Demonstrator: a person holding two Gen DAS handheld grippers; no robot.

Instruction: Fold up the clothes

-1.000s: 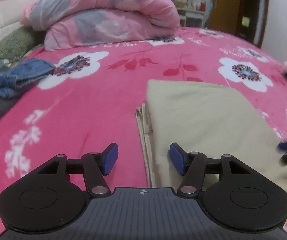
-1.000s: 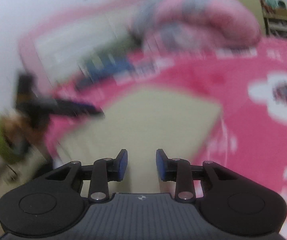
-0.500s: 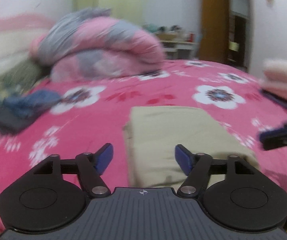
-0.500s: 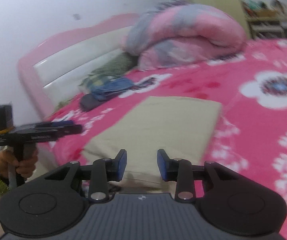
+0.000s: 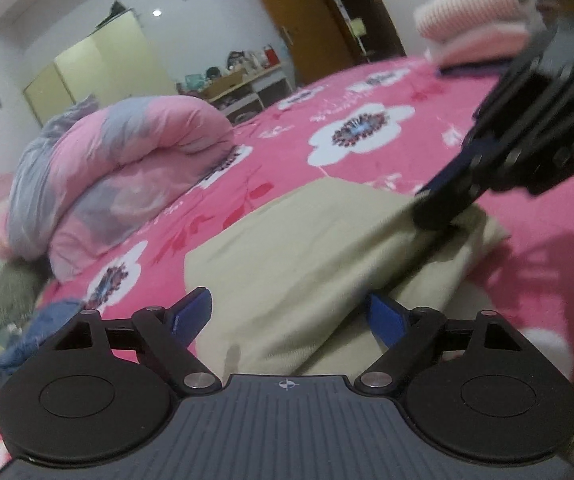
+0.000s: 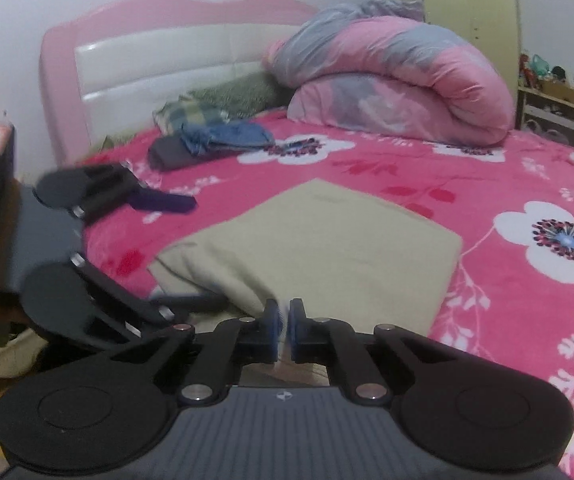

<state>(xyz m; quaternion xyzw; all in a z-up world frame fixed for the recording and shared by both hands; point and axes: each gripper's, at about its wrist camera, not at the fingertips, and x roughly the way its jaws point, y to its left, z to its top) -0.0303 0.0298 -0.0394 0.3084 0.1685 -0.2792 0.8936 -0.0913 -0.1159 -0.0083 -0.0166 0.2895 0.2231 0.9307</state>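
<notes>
Beige folded garment (image 6: 319,240) flat on bed, near corner lifted.

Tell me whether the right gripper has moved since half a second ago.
Yes. The right gripper has dropped toward the bed onto the near edge of the beige cloth and shut on it; earlier it was open.

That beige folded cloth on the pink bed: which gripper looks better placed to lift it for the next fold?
Probably the right gripper: it is shut on the near edge of the beige folded cloth. The left gripper is open, its fingers gripping nothing.
</notes>
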